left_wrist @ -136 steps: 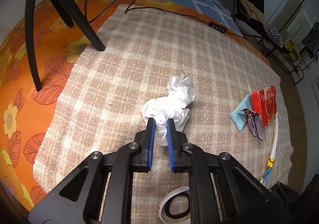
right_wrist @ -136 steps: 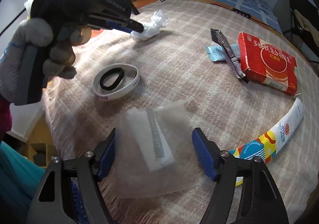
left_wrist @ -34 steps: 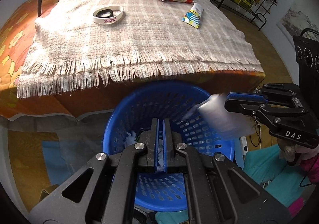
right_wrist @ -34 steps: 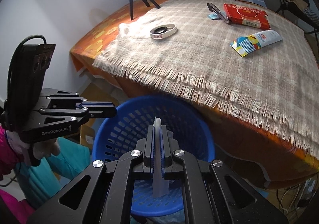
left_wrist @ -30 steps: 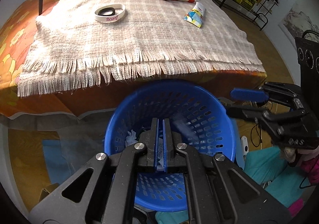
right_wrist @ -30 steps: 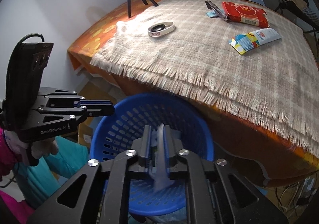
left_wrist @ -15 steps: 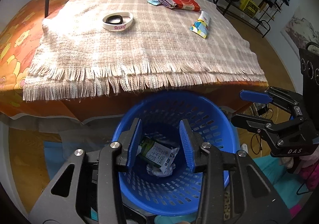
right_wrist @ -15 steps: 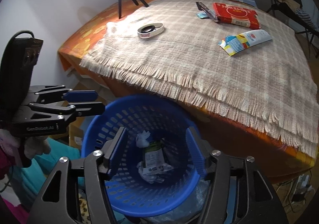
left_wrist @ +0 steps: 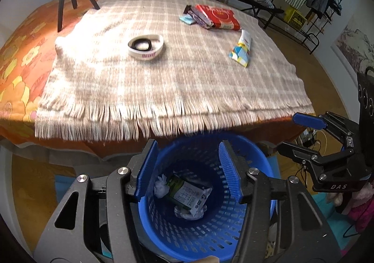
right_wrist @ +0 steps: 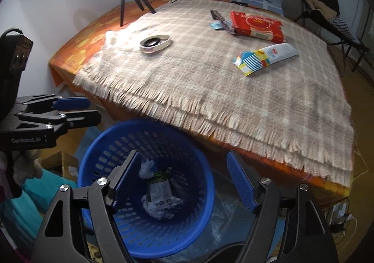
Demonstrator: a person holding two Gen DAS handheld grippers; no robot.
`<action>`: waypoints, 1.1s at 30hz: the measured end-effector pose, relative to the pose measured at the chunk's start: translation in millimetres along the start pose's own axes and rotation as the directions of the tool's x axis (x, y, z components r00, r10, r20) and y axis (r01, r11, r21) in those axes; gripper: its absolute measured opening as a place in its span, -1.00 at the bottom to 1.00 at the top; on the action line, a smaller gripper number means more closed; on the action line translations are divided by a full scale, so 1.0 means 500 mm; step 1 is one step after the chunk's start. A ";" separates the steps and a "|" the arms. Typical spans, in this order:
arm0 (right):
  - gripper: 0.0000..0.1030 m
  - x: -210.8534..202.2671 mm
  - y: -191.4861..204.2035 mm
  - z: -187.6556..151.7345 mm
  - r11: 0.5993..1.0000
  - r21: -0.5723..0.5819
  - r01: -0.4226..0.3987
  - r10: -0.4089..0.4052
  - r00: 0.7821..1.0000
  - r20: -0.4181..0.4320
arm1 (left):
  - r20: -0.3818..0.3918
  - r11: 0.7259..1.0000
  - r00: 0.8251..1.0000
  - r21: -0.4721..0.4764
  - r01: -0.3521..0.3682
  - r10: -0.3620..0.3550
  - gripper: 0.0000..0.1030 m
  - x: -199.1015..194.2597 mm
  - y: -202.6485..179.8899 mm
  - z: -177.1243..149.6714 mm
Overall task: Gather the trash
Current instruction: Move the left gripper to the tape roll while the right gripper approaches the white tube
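I see a beige plaid woven blanket (left_wrist: 177, 80) with a fringed edge lying over the bed, just above the round blue perforated plastic basket (right_wrist: 131, 235). Both my left hand-held gripper (left_wrist: 189, 169) and right hand-held gripper (right_wrist: 184, 181) hang over that basket, jaws opening, nothing between them. Inside the basket lie a green-and-white glossy wrapper (left_wrist: 187, 192) and crumpled white tissue (right_wrist: 146, 169).
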State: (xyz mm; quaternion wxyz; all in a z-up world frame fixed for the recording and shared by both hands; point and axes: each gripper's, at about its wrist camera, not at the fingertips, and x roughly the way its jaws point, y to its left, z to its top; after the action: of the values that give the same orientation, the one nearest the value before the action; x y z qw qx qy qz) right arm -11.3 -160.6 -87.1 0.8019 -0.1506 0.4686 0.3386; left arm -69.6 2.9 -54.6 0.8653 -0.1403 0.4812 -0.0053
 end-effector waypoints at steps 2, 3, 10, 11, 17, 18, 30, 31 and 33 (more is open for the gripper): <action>0.48 -0.002 -0.005 0.009 1.000 0.002 0.023 -0.023 1.000 0.003 | 0.011 1.000 1.000 0.002 -0.004 0.004 0.08 -0.002 0.000 0.016; 0.48 -0.002 -0.007 0.014 0.999 0.003 0.034 -0.034 0.999 0.002 | 0.015 1.000 1.000 0.002 -0.004 0.004 0.08 -0.003 0.001 0.022; 0.48 -0.004 -0.048 0.059 0.997 0.056 0.057 -0.058 0.998 0.014 | 0.016 1.000 1.000 -0.012 -0.014 0.014 0.08 0.009 0.017 0.081; 0.48 -0.004 -0.055 0.065 0.996 0.067 0.051 -0.052 0.998 0.018 | 0.014 1.000 1.000 -0.025 -0.013 0.014 0.08 0.012 0.023 0.092; 0.48 0.010 -0.110 0.114 0.989 0.147 0.020 -0.027 0.998 0.048 | 0.017 0.997 1.000 -0.079 -0.012 0.014 0.08 0.026 0.060 0.159; 0.48 0.013 -0.120 0.122 0.987 0.162 0.015 -0.023 0.998 0.051 | 0.020 0.997 1.000 -0.081 -0.019 0.021 0.08 0.029 0.066 0.170; 0.48 0.076 -0.231 0.213 0.948 0.318 -0.016 0.009 1.000 0.023 | -0.046 0.978 0.999 -0.207 -0.035 0.026 -0.46 0.115 0.169 0.253; 0.48 0.085 -0.241 0.221 0.943 0.334 -0.014 0.009 1.000 0.017 | -0.050 0.977 0.998 -0.212 -0.035 0.025 -0.60 0.120 0.172 0.256; 0.48 0.097 -0.254 0.232 0.934 0.356 -0.014 0.012 1.000 0.008 | -0.062 0.975 0.998 -0.218 -0.036 0.023 -0.71 0.135 0.177 0.264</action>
State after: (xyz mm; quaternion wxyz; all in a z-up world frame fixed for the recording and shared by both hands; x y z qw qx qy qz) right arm 167.1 -168.5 -78.4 0.8150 0.0013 0.5208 0.2541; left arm 65.9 109.3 -67.0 0.8301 -0.2272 0.5061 0.0563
